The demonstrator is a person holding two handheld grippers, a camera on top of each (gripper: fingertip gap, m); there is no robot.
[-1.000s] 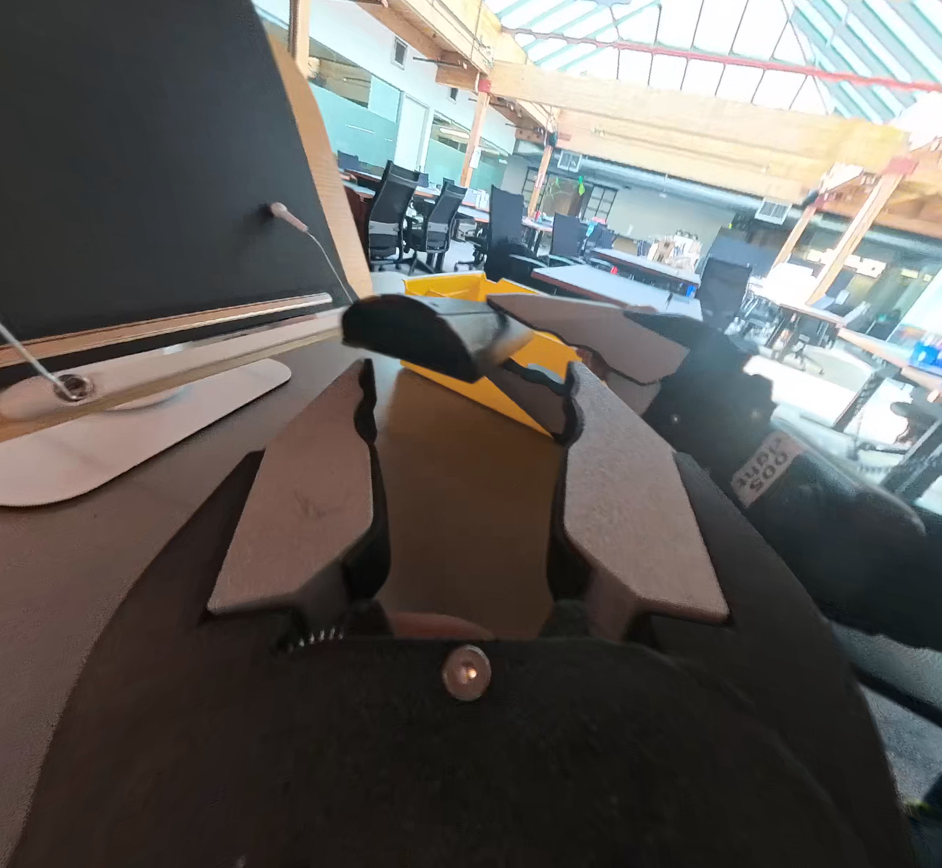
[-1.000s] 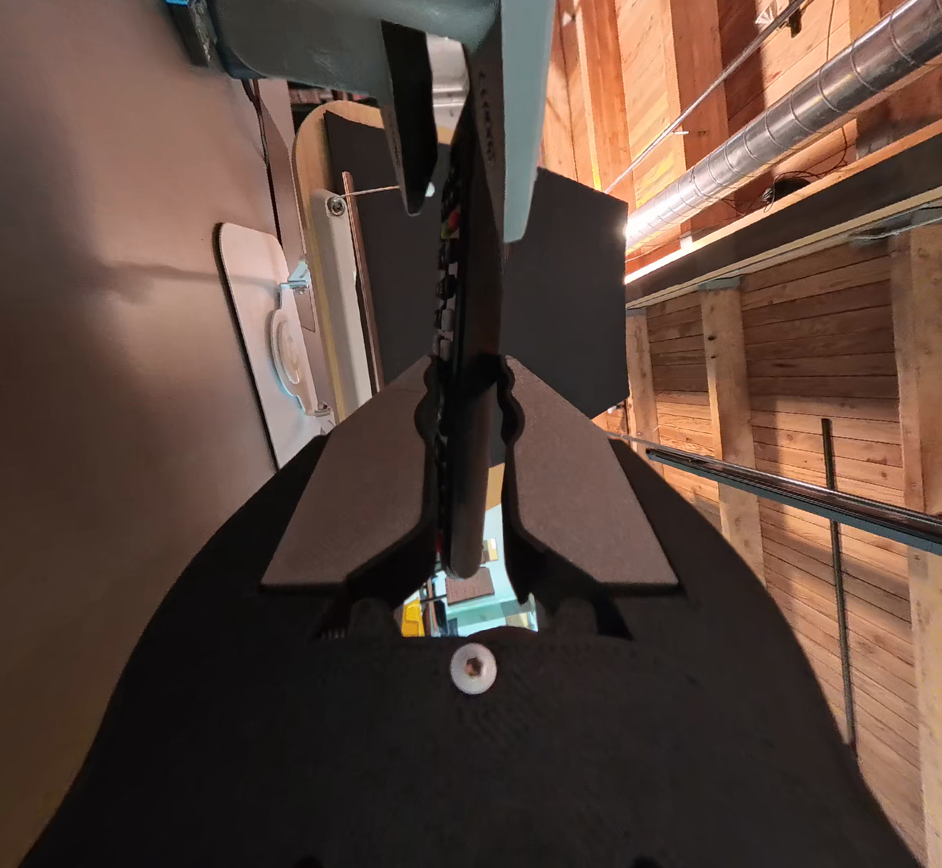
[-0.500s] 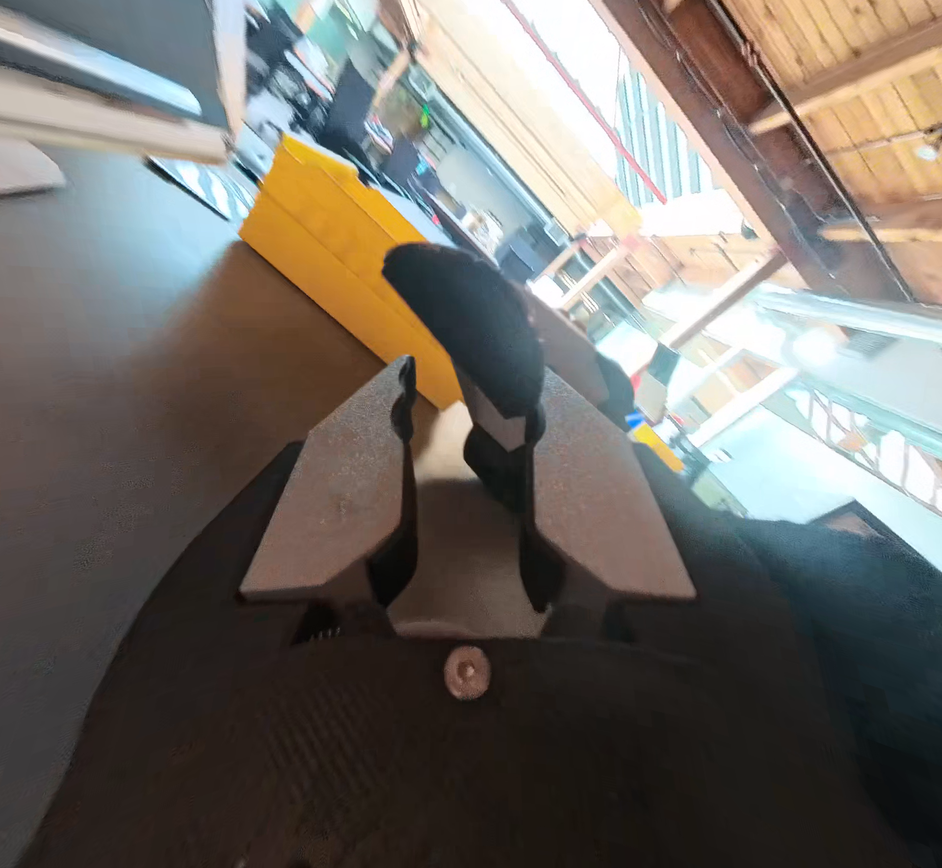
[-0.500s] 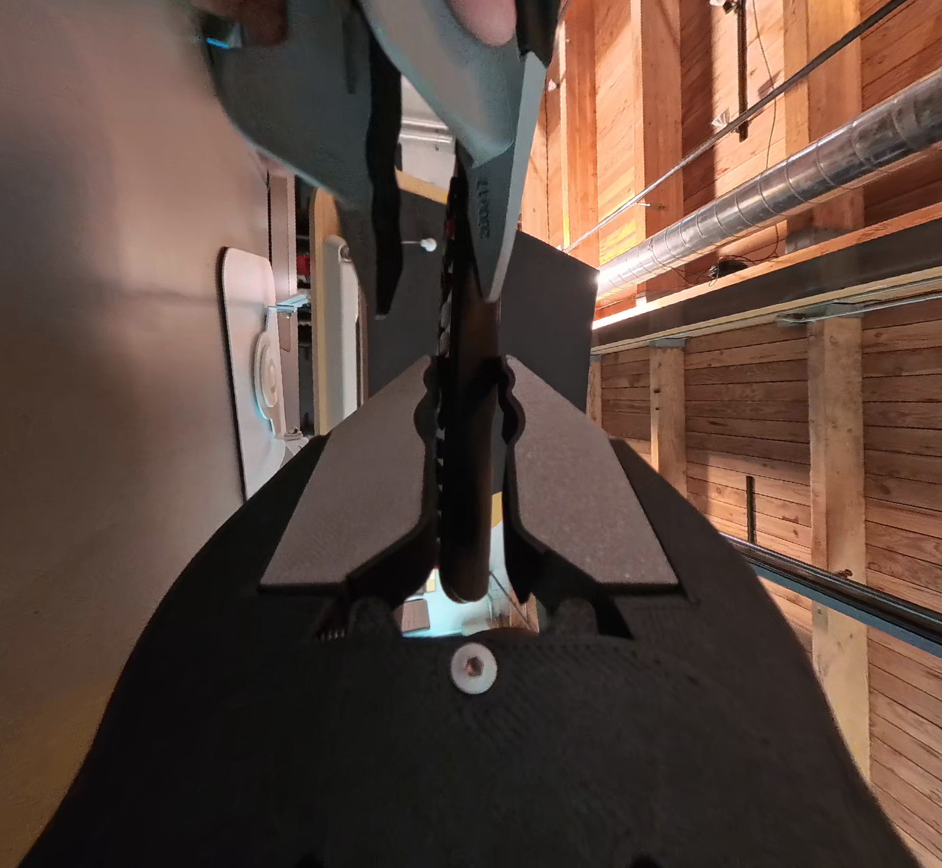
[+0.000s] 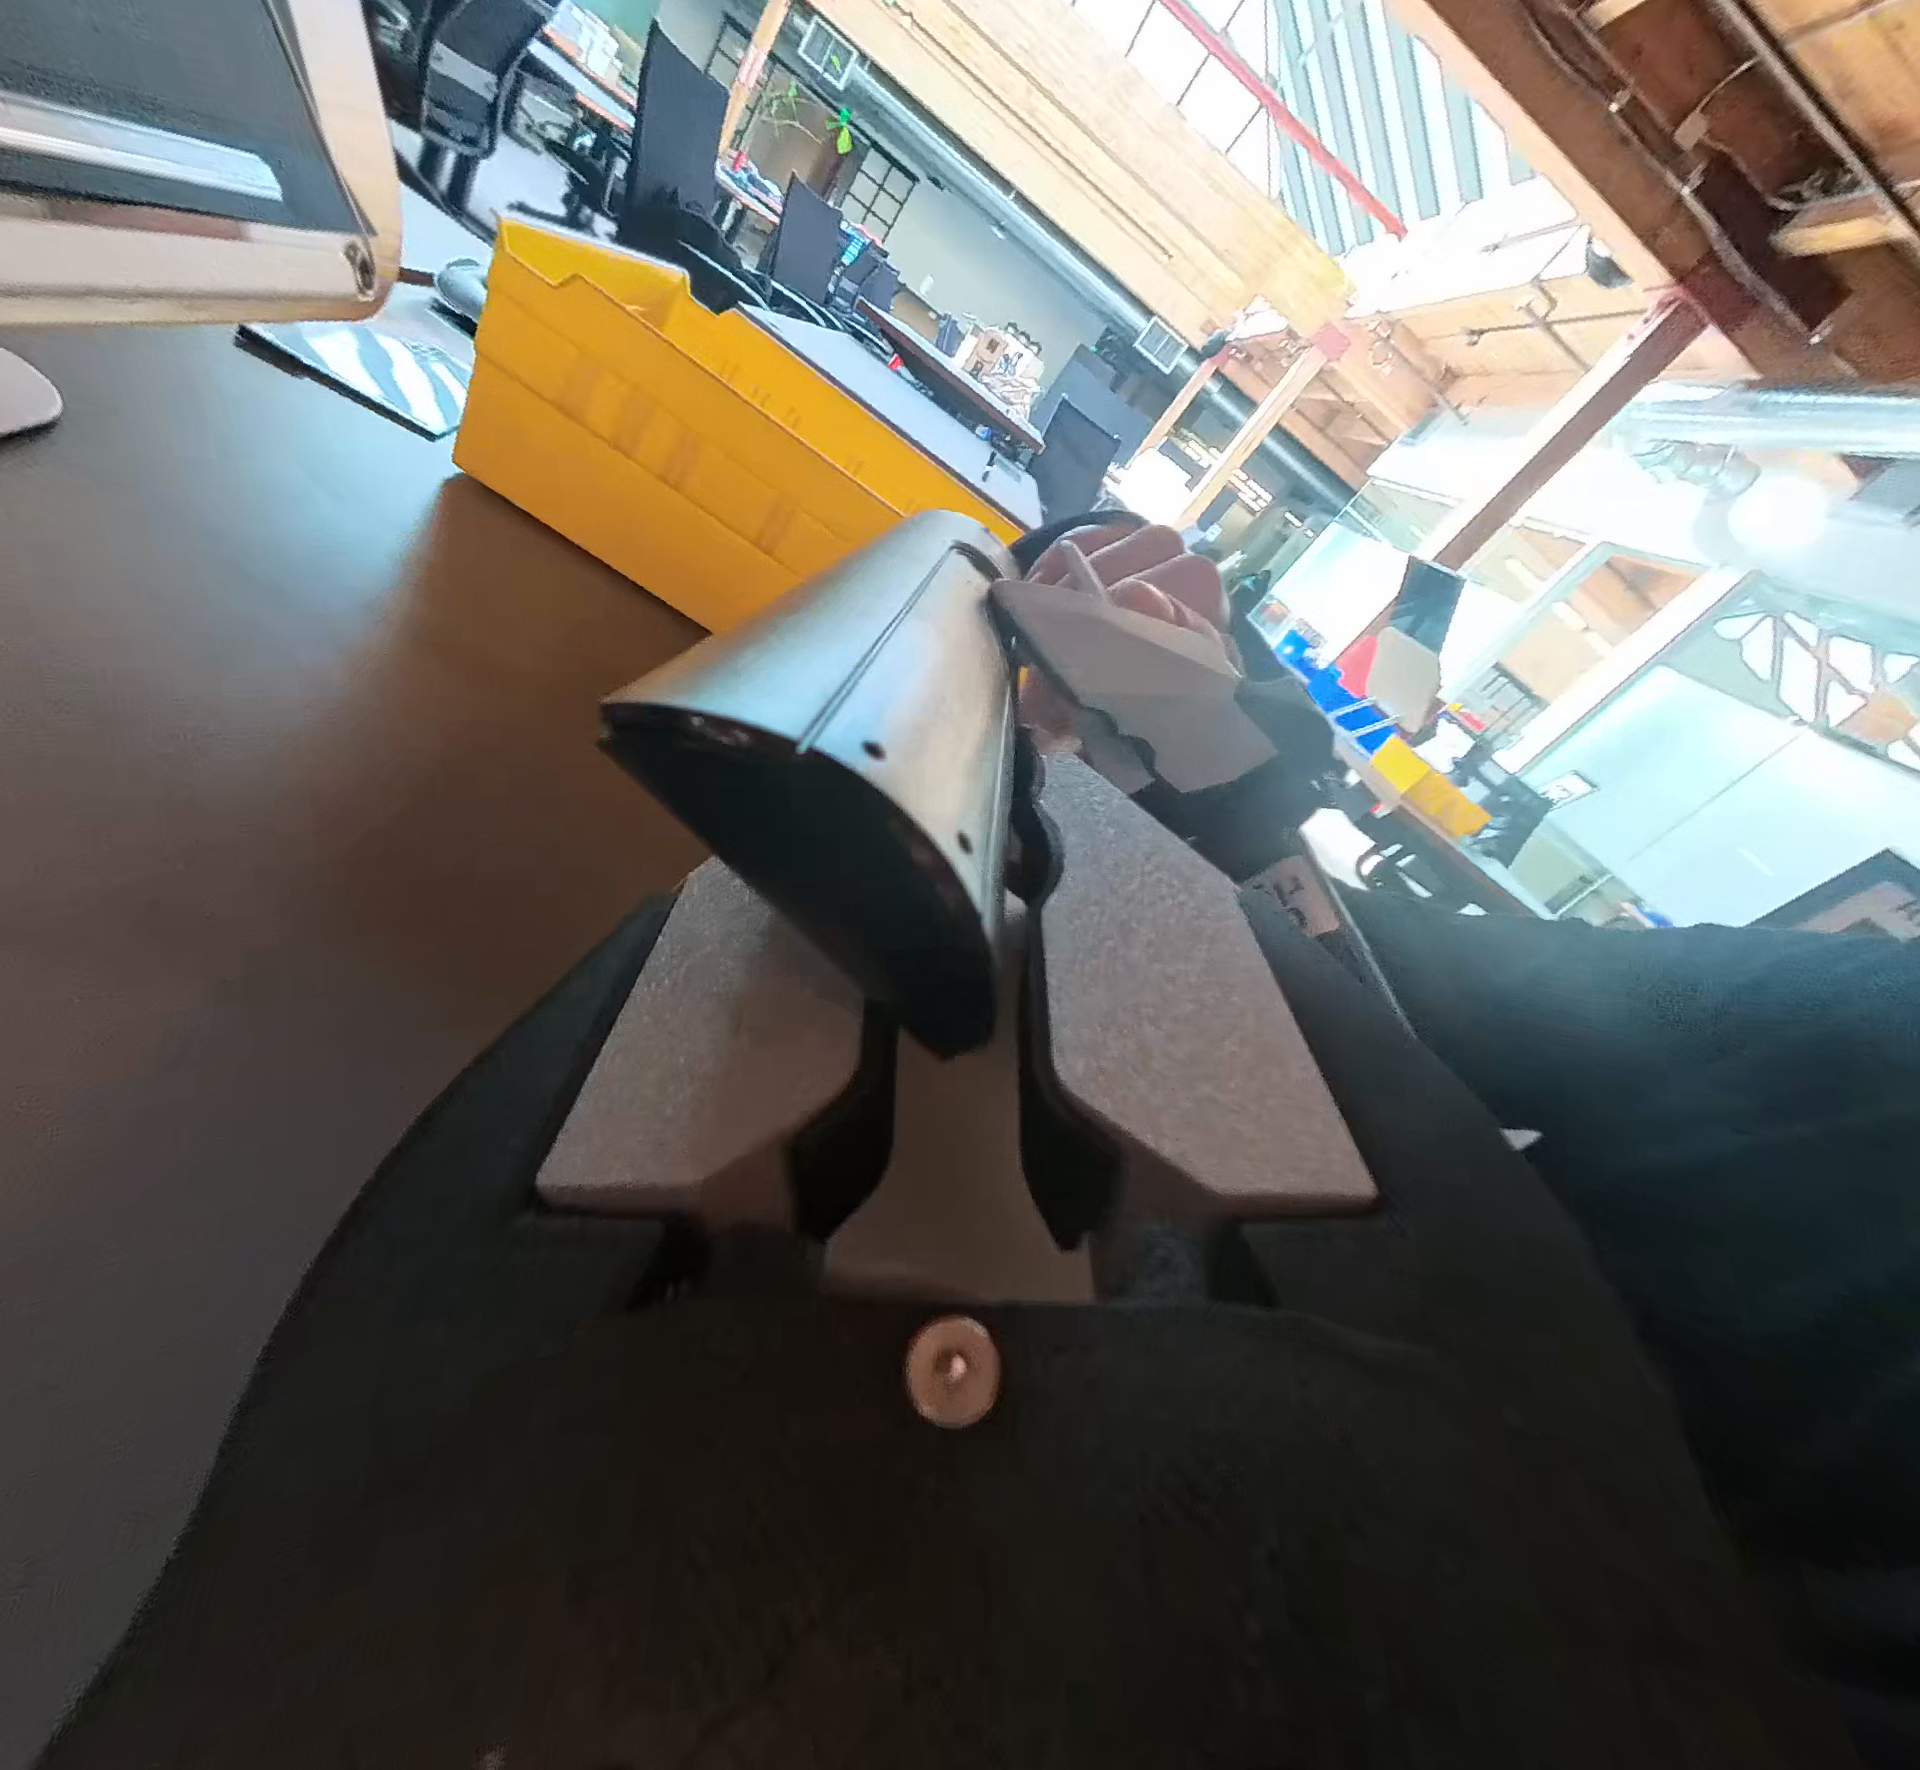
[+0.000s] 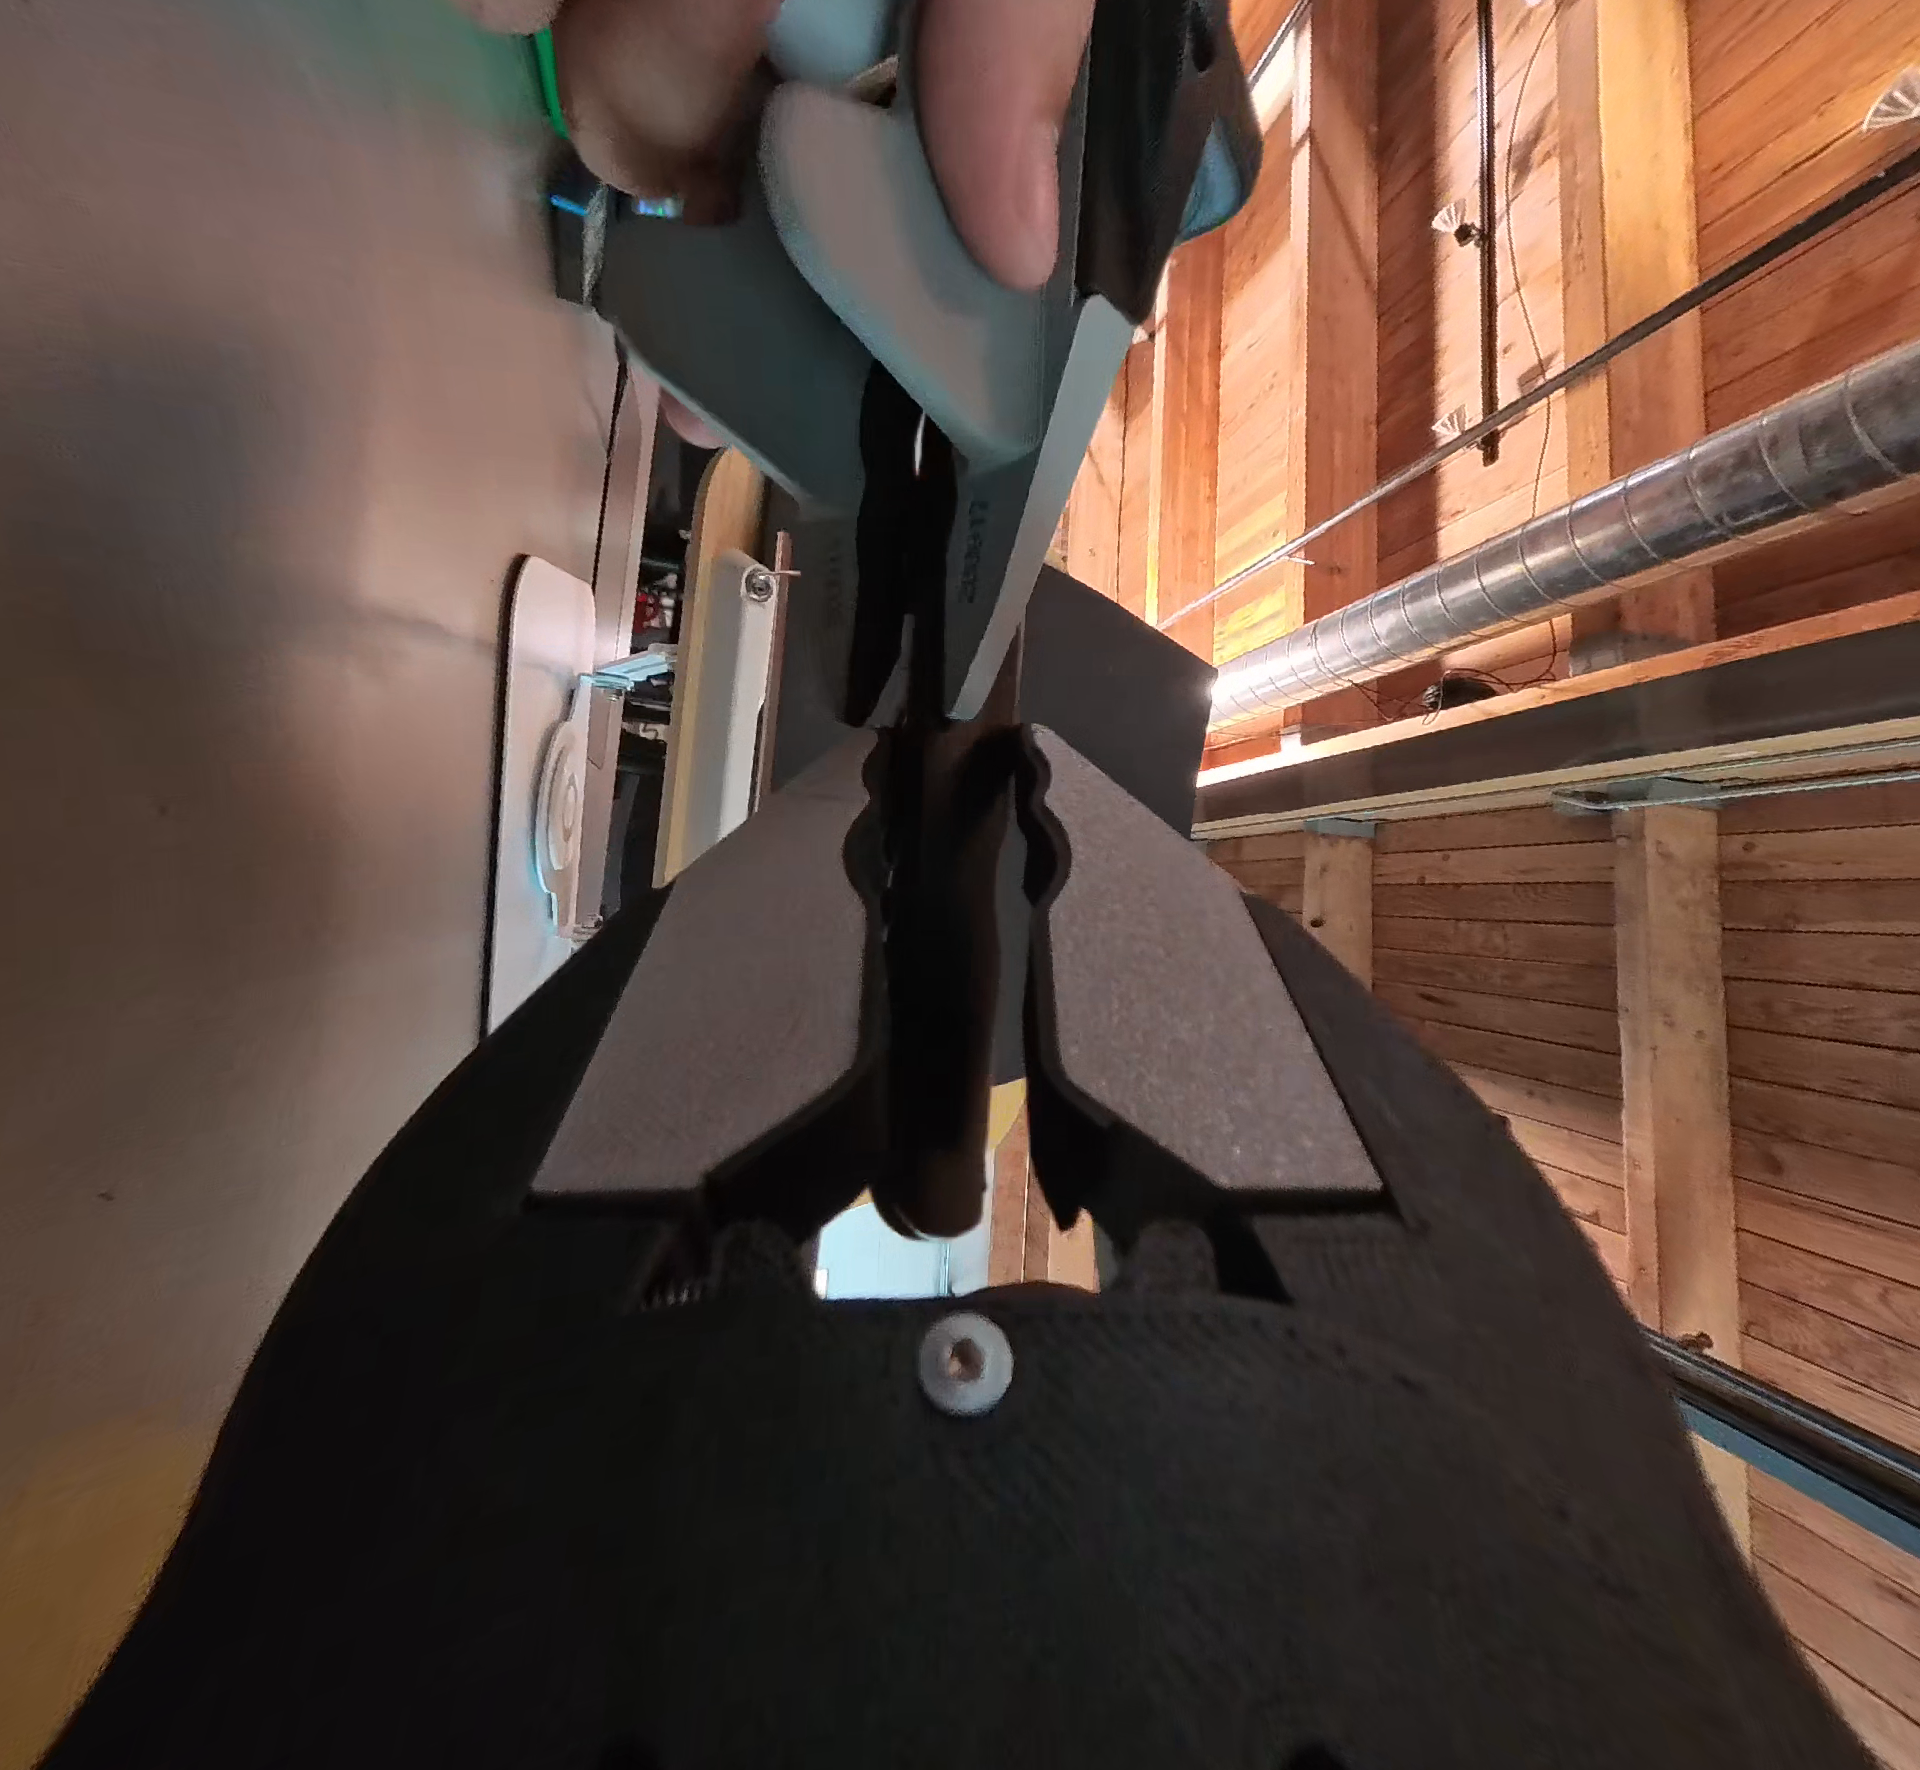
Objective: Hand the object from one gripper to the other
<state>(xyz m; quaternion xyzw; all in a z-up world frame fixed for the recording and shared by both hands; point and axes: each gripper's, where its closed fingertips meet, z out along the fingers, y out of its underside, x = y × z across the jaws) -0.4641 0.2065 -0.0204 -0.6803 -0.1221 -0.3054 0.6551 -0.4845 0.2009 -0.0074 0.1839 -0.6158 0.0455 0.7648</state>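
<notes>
Above the tabletop [image 5: 260, 681], remote control [image 5: 862, 806] clamped in both left tongs [image 5: 951, 941] and right tongs [image 6: 951, 889]; transfer half complete, release pending.

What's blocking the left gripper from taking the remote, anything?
Nothing visible. The remote already sits between the fingers of the left gripper, with no other thing in the gap. The right gripper is clamped on its other end. Whether the left has fully closed can't be told.
</notes>
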